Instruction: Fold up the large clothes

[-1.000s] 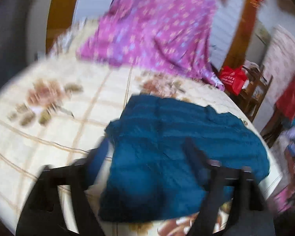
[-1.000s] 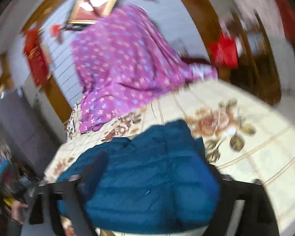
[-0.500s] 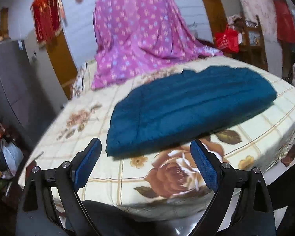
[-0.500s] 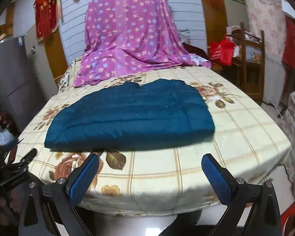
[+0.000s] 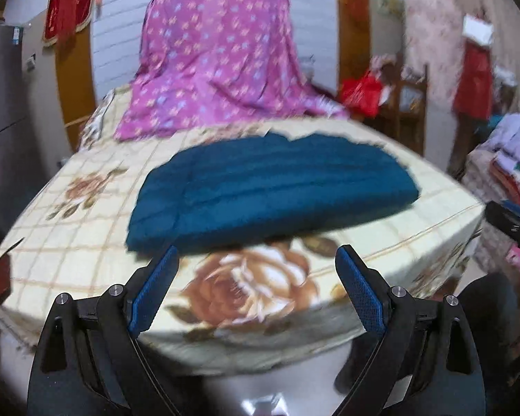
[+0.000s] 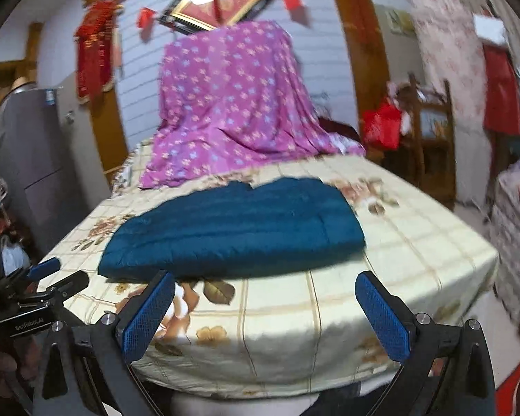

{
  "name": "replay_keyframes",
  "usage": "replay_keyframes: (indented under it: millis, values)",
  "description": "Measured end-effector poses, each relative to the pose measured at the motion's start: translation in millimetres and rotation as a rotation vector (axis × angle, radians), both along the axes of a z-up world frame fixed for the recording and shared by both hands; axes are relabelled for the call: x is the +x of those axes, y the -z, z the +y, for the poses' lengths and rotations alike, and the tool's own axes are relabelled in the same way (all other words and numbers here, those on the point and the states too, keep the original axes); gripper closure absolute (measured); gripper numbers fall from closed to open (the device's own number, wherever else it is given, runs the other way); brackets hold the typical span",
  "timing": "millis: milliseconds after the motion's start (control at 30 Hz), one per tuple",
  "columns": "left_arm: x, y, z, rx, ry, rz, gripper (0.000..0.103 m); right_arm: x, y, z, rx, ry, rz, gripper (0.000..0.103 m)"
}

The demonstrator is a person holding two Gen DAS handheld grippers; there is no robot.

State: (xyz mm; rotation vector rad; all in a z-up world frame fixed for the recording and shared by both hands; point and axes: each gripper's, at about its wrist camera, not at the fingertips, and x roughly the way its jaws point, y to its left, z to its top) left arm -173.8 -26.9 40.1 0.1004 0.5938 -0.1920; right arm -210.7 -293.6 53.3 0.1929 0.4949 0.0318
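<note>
Dark teal quilted padded garment (image 5: 274, 190), folded into a long flat bundle, lies on the cream floral-print bed sheet (image 5: 86, 242) mid-bed. Left gripper (image 5: 256, 260) wide, nothing between its blue pads; the garment's near edge sits just beyond its fingertips. Right gripper (image 6: 265, 284) also wide and empty, short of the garment's near edge (image 6: 232, 228). A bare strip of sheet runs between garment and the bed's near edge; more free sheet to either side. Purple flower-print cloth (image 6: 232, 104) draped at the bed's far end.
</note>
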Motion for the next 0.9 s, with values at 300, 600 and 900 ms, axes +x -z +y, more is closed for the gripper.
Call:
replay_keyframes:
  millis: [300, 600, 900]
  values:
    - [9, -14, -16, -0.001, -0.025, 0.119, 0.011, -1, -4, 4, -0.04, -0.014, 0.154, 0.0]
    - [-2, -24, -21, 0.007, -0.043, 0.085, 0.011, -7, -17, 26, -0.119, -0.064, 0.139, 0.0]
    - [6, -20, -7, -0.005, -0.104, 0.117, 0.011, -9, -19, 32, -0.142, -0.074, 0.142, 0.0]
